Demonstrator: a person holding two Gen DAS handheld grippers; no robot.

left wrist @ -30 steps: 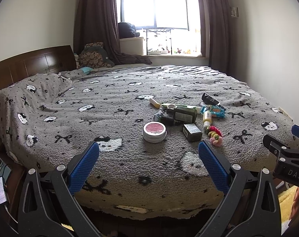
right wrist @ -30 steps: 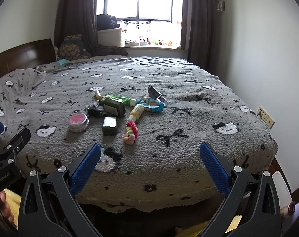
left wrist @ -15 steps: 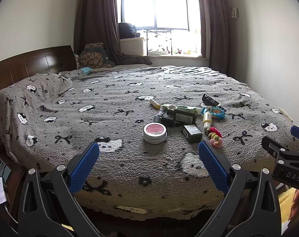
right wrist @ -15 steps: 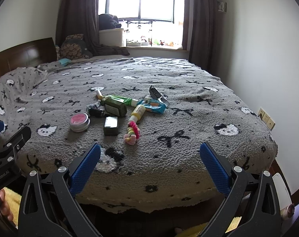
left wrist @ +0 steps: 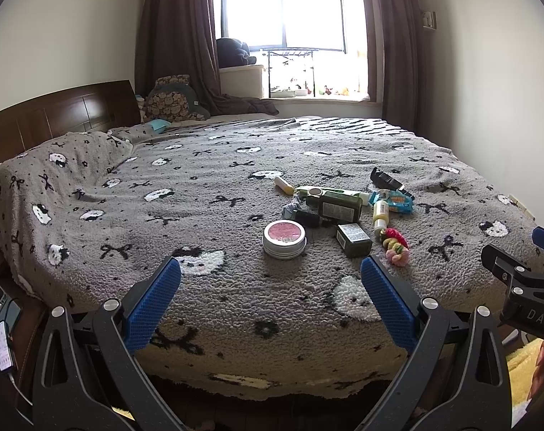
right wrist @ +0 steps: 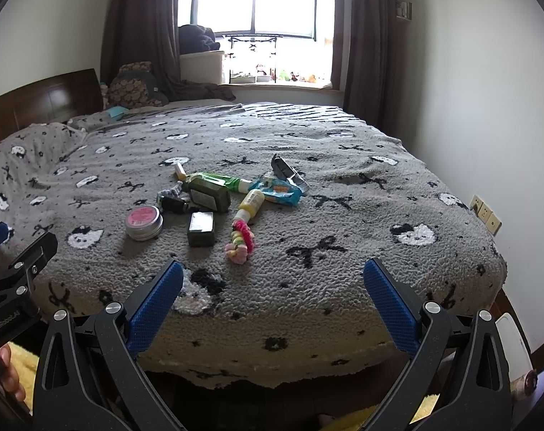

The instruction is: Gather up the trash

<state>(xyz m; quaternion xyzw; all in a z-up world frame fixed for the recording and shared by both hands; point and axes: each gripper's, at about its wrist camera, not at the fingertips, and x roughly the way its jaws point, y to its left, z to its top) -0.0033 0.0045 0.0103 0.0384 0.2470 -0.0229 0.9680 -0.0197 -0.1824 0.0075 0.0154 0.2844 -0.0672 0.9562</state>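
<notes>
Both grippers hang off the near edge of the bed (left wrist: pixel 135 194), jaws spread wide and holding nothing. The left gripper (left wrist: pixel 270 300) points at the round tin (left wrist: pixel 284 239) with its pink lid; the right gripper (right wrist: pixel 272 298) sits beside it, blue pads (right wrist: pixel 388 303) apart over the grey blanket.

The trash lies in 1 loose cluster on the blanket, toward the near edge and right of the bed's middle. Nearest the edge: the tin, a small dark green box (right wrist: pixel 201 228) just beside it, and a pink-and-yellow scrunchie (right wrist: pixel 240 242). Behind them, a dark green bottle (right wrist: pixel 211 195) lies on its side, touching a small black item (right wrist: pixel 173 204). A yellow-and-white tube (right wrist: pixel 251 204) rests against a blue wrapper (right wrist: pixel 281 191). A green-and-white tube (right wrist: pixel 225 181) lies behind the bottle, a black-and-silver object (right wrist: pixel 288 173) farthest right, and a small yellow stick (right wrist: pixel 179 171) at the far side. Crumpled foil (left wrist: pixel 292 205) sits at the cluster's left.

A phone (left wrist: pixel 1 344) lies low on the left, below the bed edge.
</notes>
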